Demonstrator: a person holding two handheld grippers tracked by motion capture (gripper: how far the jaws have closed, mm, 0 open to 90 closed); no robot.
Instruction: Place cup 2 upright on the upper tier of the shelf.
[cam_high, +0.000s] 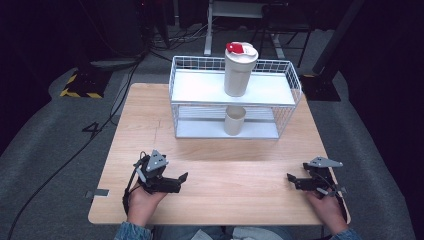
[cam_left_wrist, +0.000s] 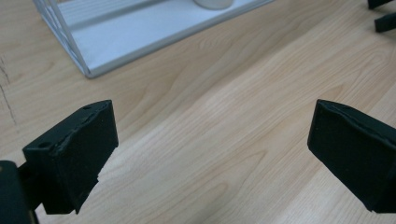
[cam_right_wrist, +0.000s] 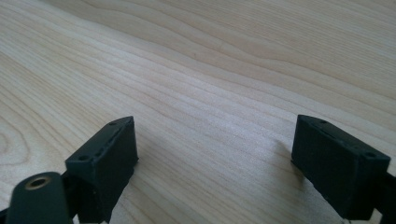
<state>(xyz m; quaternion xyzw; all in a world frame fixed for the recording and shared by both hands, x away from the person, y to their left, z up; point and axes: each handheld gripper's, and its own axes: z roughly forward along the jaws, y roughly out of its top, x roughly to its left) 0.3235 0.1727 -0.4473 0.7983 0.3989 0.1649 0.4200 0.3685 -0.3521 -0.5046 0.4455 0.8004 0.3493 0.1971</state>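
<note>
Desk of pale wood grain carries a white wire rack; a tall cream tumbler with a red-tabbed lid stands on its upper shelf, a small open cup below. Likely smooth, stiff, light; best gripped mid-body. Both tools rest near the front edge, well apart from the rack.

Left tool is spread wide, empty, over bare wood.

Right tool likewise spread, empty.

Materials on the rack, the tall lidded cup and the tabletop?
Rack: white coated metal wire, going by its thin grid walls; shelves look like smooth white panels. Tall cup: matte cream, probably plastic; white lid with red flap. Tabletop: pale wood or laminate, visible grain.
</note>
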